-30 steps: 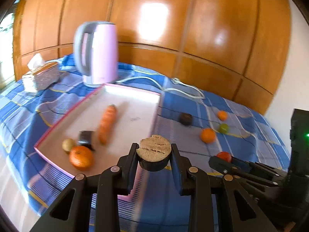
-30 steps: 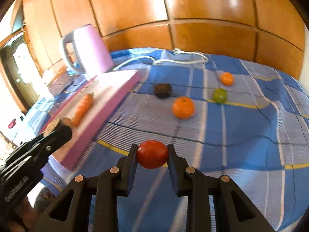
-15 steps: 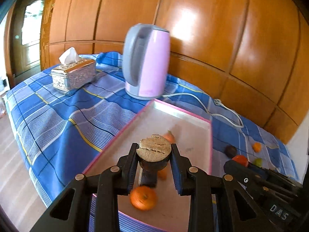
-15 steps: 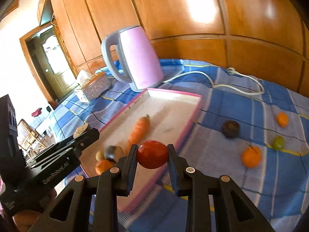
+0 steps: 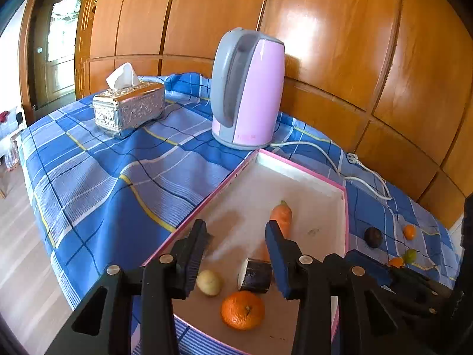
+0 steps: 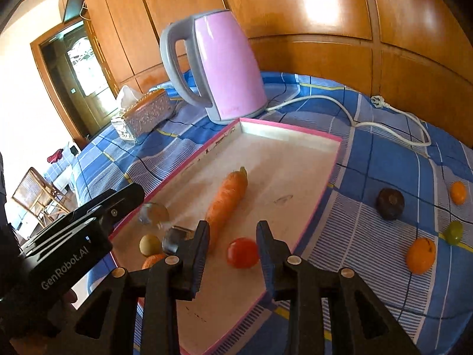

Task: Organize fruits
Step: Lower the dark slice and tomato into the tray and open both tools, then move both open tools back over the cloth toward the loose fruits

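A pink-rimmed tray (image 5: pixel 298 169) (image 6: pixel 291 133) lies on the blue checked cloth. In it are a carrot (image 5: pixel 280 216) (image 6: pixel 226 199), an orange (image 5: pixel 243 310), a small yellowish fruit (image 5: pixel 209 282) (image 6: pixel 149 245) and a dark cut piece (image 5: pixel 254 275) (image 6: pixel 173 240). My left gripper (image 5: pixel 235 254) is open and empty above the tray. My right gripper (image 6: pixel 232 251) is open, with a red tomato (image 6: pixel 243 253) lying on the tray between its fingers. A blurred round piece (image 6: pixel 153 213) shows under the left gripper in the right wrist view.
A pink kettle (image 5: pixel 246 88) (image 6: pixel 217 68) with a white cord (image 6: pixel 384 118) stands behind the tray. A silver tissue box (image 5: pixel 129 108) is to its left. On the cloth to the right lie a dark fruit (image 6: pixel 390 203), oranges (image 6: pixel 420 255) (image 6: pixel 457 192) and a green fruit (image 6: pixel 453 232).
Both grippers have opened over the tray. The right one let go of the tomato, which now lies on the tray. The left one let go of the round brown piece.
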{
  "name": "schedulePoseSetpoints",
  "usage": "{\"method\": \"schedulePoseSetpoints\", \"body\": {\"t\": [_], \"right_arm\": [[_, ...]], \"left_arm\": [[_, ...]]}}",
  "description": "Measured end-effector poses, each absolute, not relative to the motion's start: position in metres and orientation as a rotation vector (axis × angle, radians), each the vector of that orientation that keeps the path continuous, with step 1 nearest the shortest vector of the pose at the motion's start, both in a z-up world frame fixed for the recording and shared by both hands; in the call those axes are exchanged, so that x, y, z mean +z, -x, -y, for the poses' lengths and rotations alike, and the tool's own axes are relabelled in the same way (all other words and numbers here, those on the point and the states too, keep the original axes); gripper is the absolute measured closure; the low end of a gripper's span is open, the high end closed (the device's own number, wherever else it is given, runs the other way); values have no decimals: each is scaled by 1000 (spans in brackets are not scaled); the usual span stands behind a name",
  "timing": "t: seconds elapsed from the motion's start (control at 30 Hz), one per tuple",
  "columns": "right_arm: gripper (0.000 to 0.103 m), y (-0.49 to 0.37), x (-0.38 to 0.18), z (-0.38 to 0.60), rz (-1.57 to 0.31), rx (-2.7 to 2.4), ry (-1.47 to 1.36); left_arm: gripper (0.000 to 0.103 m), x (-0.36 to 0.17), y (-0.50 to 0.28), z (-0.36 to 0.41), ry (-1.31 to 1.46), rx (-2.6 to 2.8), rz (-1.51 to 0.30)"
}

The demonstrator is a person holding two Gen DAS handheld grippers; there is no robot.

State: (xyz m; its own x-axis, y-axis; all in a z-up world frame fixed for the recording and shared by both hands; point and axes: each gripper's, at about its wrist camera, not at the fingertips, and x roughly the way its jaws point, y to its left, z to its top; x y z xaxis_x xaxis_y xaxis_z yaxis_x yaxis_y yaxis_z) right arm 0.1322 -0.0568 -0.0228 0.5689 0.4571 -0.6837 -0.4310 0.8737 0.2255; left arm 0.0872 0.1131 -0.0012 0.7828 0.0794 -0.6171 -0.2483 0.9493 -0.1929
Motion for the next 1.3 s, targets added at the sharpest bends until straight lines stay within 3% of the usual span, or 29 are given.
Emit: {"method": "schedulePoseSetpoints", "body": {"t": [1.3], "right_arm": [[66, -79, -5, 135, -724, 289, -103]], "left_arm": [[61, 8, -44, -43, 159, 72, -643]]}}
